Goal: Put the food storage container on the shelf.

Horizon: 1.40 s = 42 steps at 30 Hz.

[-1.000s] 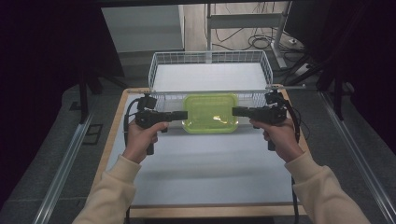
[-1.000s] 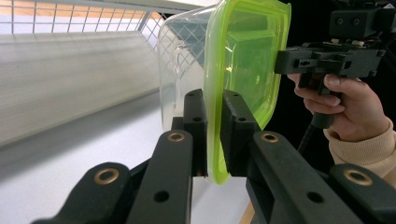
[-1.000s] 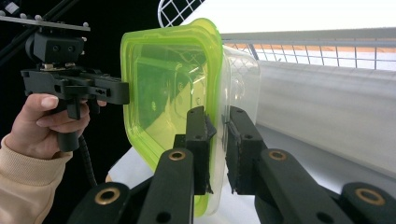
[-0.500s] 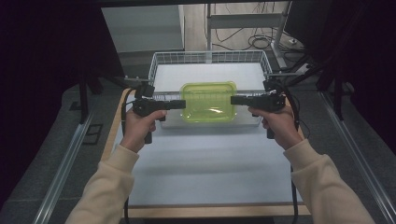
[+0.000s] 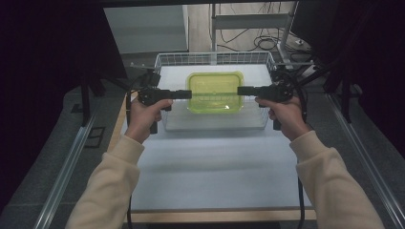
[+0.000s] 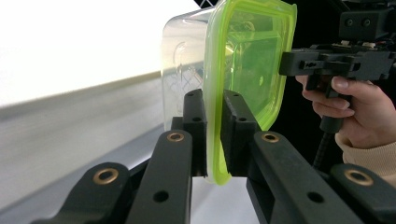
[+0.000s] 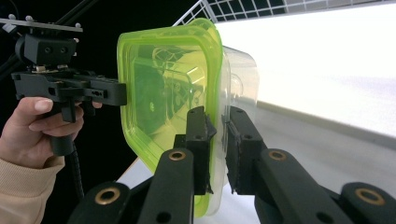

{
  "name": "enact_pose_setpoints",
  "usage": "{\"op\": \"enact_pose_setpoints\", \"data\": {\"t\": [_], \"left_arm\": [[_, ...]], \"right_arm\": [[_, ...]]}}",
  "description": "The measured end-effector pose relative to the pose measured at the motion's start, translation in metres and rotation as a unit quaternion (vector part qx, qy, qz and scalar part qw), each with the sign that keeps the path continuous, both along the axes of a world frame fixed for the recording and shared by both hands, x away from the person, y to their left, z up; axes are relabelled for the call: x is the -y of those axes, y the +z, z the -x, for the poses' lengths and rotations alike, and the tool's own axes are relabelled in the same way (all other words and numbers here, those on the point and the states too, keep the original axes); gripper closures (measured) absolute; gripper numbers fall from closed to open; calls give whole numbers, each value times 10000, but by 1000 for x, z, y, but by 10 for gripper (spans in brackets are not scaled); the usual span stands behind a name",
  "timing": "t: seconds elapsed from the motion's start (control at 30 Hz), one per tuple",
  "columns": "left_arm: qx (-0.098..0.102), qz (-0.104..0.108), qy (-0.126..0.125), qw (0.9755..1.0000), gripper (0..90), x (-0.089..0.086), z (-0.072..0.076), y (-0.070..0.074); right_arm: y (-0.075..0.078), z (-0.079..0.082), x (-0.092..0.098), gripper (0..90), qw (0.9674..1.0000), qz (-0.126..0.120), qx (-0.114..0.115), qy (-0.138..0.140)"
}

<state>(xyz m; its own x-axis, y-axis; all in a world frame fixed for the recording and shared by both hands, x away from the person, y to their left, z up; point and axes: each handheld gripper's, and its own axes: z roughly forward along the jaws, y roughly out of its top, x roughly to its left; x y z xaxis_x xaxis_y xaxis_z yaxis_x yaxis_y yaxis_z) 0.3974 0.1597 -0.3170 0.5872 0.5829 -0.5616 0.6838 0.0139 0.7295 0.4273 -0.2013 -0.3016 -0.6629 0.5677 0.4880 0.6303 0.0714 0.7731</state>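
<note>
Container: clear plastic box with lime-green lid [image 5: 214, 90], held over white wire basket [image 5: 162, 62]
Left gripper [image 6: 212, 135]: clamped on lid rim
Right gripper [image 7: 219, 140]: clamped on opposite rim
Risk: uneven hands could tilt it; thin rim may slip free

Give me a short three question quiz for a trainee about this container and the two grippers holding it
1. True or false: the left gripper is clamped on the rim of the green-lidded container.
2. What is the container held over? A) the wire basket B) a sink C) a shelf
3. What does the right gripper grip?

Key: 1 true. 2 A. 3 The container's rim at the opposite end, jaws closed on the green lid edge.
</note>
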Motion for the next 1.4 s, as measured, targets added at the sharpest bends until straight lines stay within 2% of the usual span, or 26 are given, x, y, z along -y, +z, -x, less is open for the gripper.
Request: {"op": "enact_pose_setpoints", "data": {"t": [0.23,0.53,0.67,1.0,1.4], "left_arm": [[-21,17,106,9999,821,-4,-15,6],[-82,10,190,9998,818,-2,-34,9],[-78,-34,160,9998,817,-1,-41,8],[-101,42,142,9998,817,2,-58,5],[-249,20,227,9994,812,5,-73,-3]], "right_arm": [[7,-15,-6,806,10000,10,-6,-47],[13,-27,-8,806,9998,58,-33,-186],[12,-33,-6,805,9997,52,-78,-228],[8,-49,-2,805,9993,-44,-173,-338],[2,-60,-2,803,9987,16,-257,-434]]}}
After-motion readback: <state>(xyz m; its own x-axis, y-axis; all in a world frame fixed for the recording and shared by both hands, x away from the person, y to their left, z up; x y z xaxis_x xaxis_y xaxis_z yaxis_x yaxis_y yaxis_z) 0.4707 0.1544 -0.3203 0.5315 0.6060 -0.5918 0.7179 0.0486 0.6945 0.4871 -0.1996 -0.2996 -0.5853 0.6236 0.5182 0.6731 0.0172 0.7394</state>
